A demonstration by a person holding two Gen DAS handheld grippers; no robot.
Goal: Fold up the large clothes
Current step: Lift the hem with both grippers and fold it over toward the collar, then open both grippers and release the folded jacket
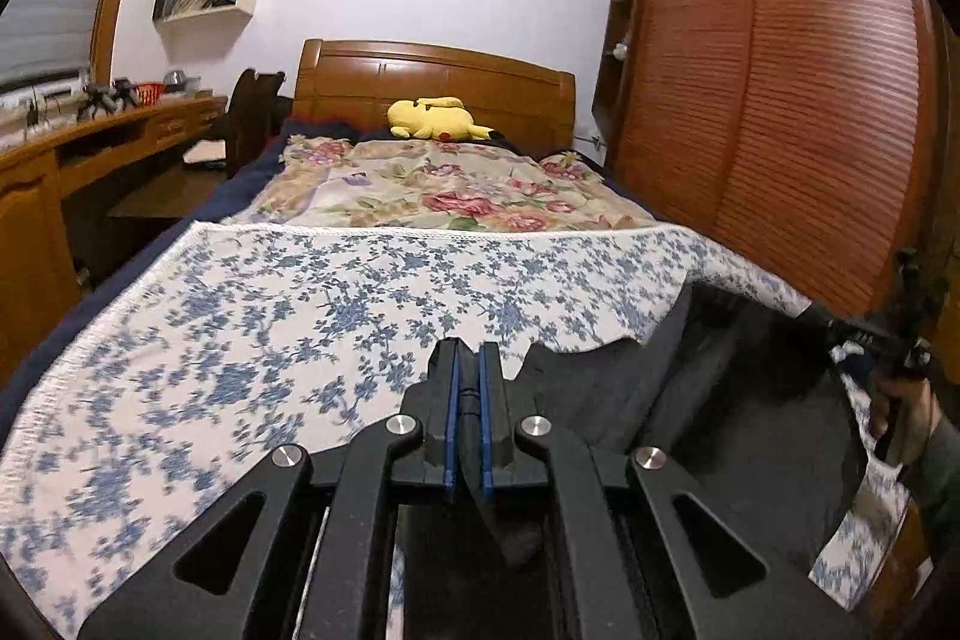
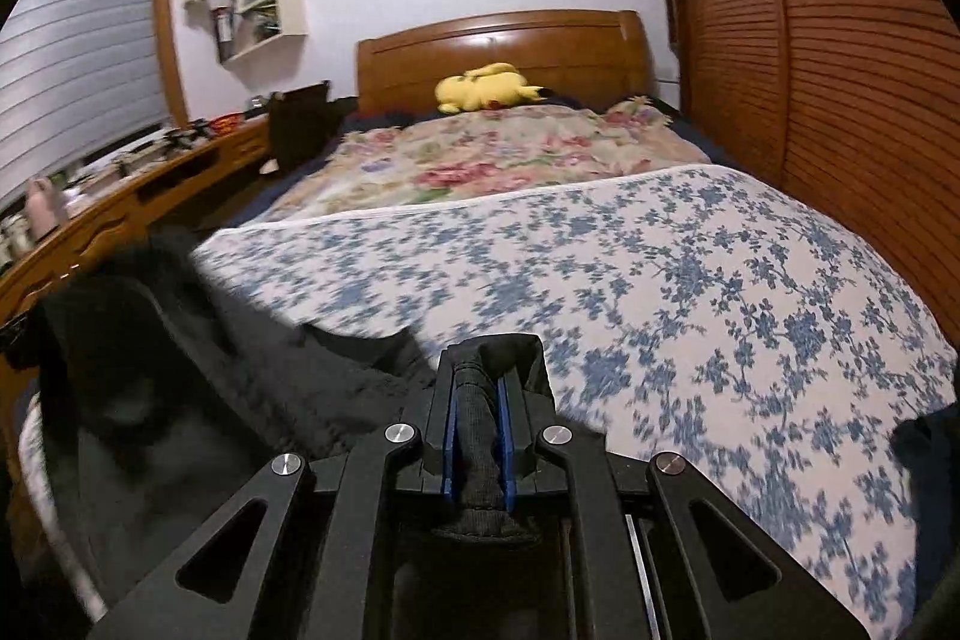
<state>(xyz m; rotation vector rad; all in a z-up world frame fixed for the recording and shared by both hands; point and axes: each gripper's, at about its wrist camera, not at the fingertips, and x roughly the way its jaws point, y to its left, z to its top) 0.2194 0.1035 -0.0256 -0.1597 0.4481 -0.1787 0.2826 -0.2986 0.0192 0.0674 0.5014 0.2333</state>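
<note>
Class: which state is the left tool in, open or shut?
Shut. The left tool has its blue pads pinched on a thin fold of the dark garment, with no gap showing.

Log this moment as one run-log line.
left gripper: shut on dark fleece garment | right gripper: shut on same garment's edge | garment held over blue floral white bedspread | fold unfinished

A white bedcover sprigged with blue flowers (image 1: 312, 292) lies before a cream quilt with pink roses (image 1: 432, 187). The large garment (image 2: 198, 370) looks black or charcoal; blur hides which. A yellow plush toy (image 1: 435, 119) rests beyond.
</note>
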